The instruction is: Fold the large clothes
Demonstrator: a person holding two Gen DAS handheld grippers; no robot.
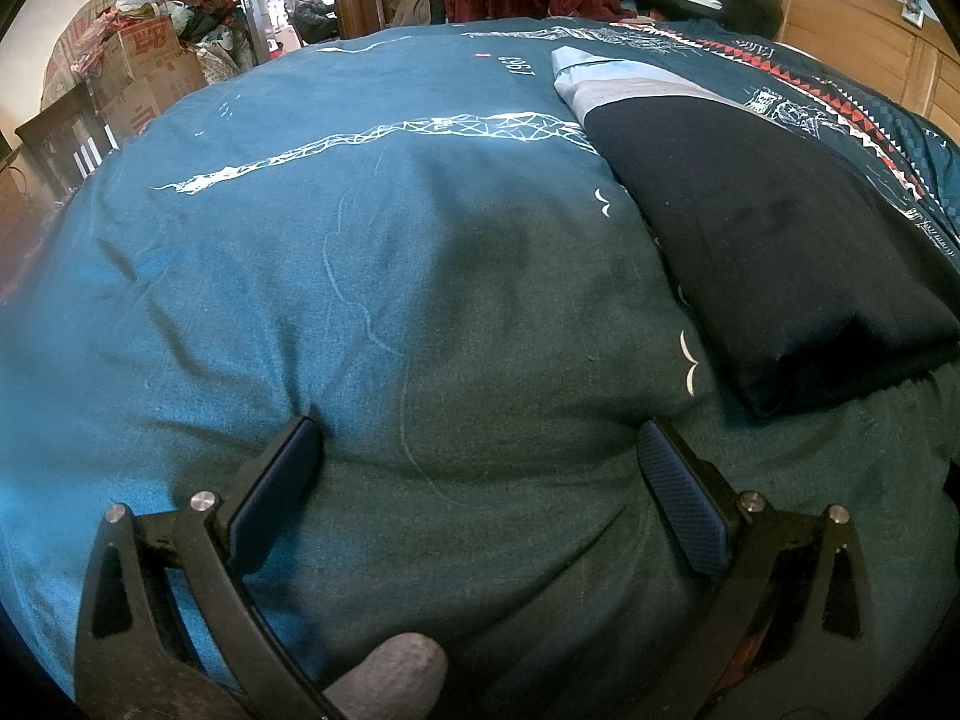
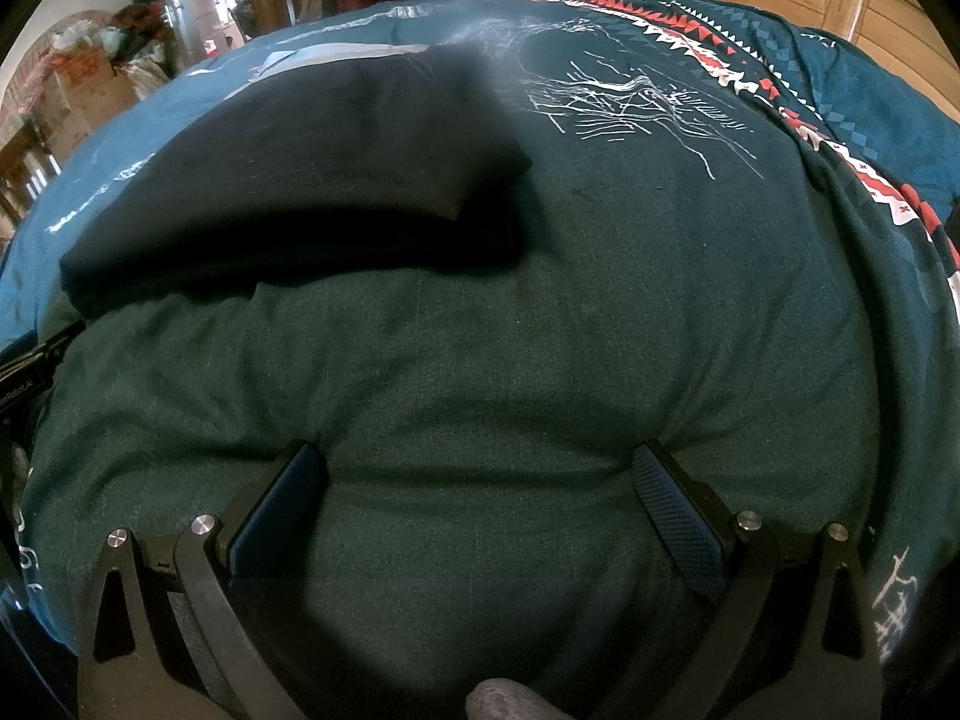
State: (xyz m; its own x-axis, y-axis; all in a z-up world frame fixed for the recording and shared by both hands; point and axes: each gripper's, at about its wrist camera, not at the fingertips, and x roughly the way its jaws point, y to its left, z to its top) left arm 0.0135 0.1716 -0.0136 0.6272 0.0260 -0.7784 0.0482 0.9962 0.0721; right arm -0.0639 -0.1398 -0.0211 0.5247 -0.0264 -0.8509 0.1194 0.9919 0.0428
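Left gripper (image 1: 480, 450) and right gripper (image 2: 480, 474) both spread wide, empty, pressed into the quilt (image 1: 300, 270) on the bed. Farther off, at one o'clock from the left, folded dark garment (image 1: 750, 240): soft, light, limp; best pinched at corners.

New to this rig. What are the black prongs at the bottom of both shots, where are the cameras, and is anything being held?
The prongs are handheld two-finger grippers, one per hand, each with a fisheye camera looking along its fingers. The left wrist view shows the left gripper, the right wrist view the right gripper. Both are open and hold nothing; their tips press into a teal printed quilt on a bed. A folded dark garment with a light blue and grey end lies on the quilt, ahead of both grippers. Cardboard boxes stand beyond.
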